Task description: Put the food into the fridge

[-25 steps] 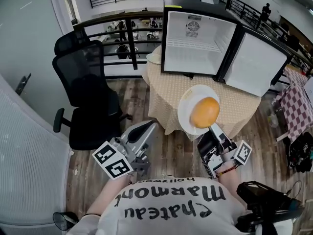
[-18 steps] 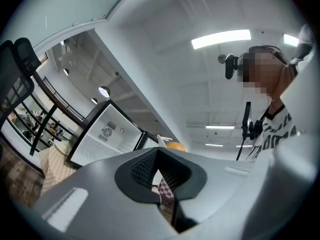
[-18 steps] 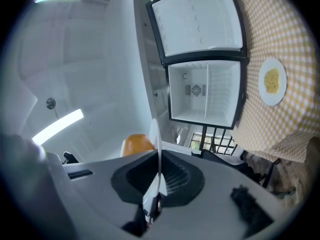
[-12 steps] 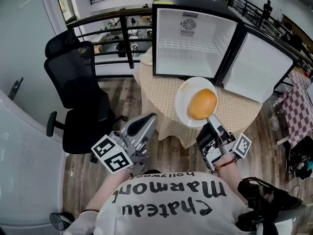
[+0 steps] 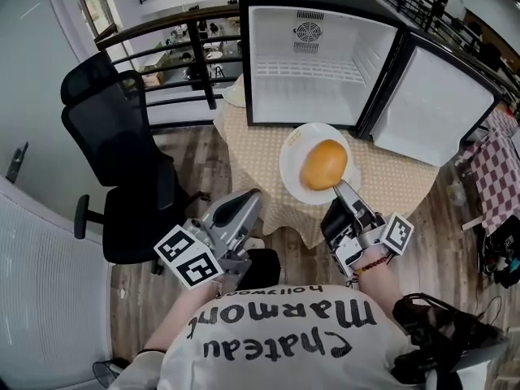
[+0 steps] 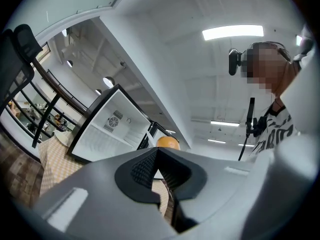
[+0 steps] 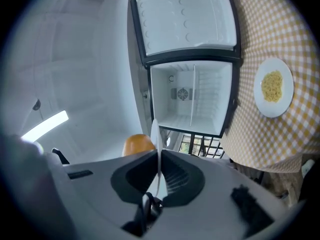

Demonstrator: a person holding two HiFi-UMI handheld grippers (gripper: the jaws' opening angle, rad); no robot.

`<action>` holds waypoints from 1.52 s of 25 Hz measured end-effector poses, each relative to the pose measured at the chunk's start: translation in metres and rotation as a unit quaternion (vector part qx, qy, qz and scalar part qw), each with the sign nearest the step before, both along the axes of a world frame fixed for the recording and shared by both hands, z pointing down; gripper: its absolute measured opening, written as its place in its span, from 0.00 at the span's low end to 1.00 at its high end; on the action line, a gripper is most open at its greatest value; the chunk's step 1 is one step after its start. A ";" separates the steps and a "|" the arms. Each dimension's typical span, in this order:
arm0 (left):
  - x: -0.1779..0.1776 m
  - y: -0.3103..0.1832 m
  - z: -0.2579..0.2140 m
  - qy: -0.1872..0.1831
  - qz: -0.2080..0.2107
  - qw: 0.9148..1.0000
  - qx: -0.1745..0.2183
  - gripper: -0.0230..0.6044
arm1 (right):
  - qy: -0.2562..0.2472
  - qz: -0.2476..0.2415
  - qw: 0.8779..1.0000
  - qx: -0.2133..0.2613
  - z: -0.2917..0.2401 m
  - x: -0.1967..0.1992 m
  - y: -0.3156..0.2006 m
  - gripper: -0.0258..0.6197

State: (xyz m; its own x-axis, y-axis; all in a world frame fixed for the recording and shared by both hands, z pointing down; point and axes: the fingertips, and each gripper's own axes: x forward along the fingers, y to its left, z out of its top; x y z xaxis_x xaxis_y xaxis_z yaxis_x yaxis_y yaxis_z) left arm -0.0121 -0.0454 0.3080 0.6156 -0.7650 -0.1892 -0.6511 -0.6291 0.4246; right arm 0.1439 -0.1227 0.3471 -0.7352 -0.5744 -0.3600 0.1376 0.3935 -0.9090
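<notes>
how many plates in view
2: one white round plate with an orange bun, in the right gripper; one with yellow noodles on the checked table. Others may be hidden.

Right claw (image 7: 159,173) pinches a white plate (image 7: 155,133) carrying an orange bun (image 7: 138,145); open fridge (image 7: 192,96) ahead, noodle plate (image 7: 273,87) on counter (image 7: 272,136).

Saw a smooth, glossy glaze on the round white plate (image 5: 294,154) and a smooth, faintly shiny crust on the round orange bun (image 5: 323,164). Noted woven cloth in the yellow-checked tablecloth (image 5: 390,181), smooth white plastic lining the black-framed mini fridge (image 5: 305,96), wood-grain planks across the brown floor (image 5: 191,149), and matt grey plastic with ribbed black pads (image 7: 176,178) on the right gripper (image 5: 340,187).
</notes>
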 end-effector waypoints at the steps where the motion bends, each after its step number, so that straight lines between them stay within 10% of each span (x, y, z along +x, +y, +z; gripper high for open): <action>1: -0.001 -0.007 0.002 0.001 0.003 1.000 -0.003 0.04 | 0.000 0.002 1.000 -0.003 0.002 -0.002 -0.006 0.08; 38: -0.084 -0.246 0.052 -0.030 0.137 0.989 -0.054 0.04 | 0.059 0.119 0.979 -0.152 0.090 -0.108 -0.226 0.08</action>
State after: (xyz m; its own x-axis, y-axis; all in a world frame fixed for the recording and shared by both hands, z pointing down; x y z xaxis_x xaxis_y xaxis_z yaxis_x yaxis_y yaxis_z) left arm -0.0960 -0.2909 0.3597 0.8106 -0.5811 -0.0725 -0.4876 -0.7384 0.4659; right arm 0.0359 -0.3488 0.4367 -0.5933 -0.8023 -0.0660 -0.0386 0.1102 -0.9932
